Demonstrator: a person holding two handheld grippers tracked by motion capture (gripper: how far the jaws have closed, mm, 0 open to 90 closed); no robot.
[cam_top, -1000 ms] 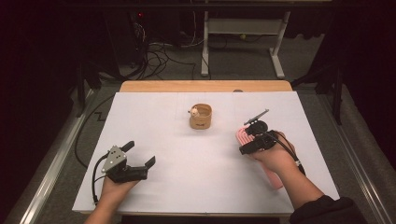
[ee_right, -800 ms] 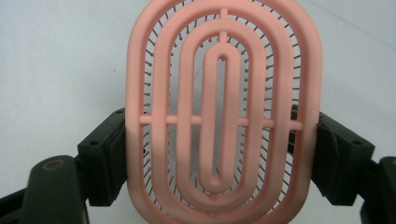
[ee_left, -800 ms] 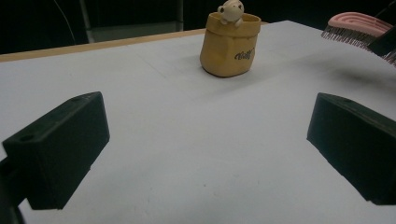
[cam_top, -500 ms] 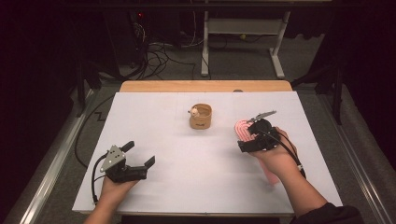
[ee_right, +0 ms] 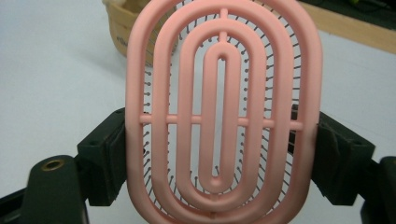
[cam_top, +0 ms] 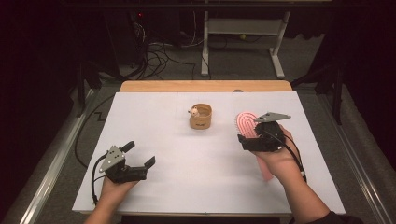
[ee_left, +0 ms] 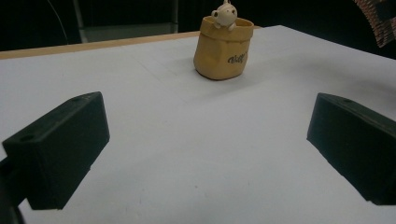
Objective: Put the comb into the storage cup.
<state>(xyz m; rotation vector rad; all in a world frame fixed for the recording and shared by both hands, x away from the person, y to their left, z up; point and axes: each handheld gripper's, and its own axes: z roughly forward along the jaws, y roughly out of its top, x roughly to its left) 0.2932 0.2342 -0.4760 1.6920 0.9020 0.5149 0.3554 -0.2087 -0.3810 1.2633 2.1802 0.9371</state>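
- The pink brush could slip out and fall, because the right gripper only squeezes its two thin sides.
- The brush sits between the right gripper's jaws, held up off the white table, on the right, just right of the little yellow pot.
- The left gripper is wide open and holds nothing, near on the left.
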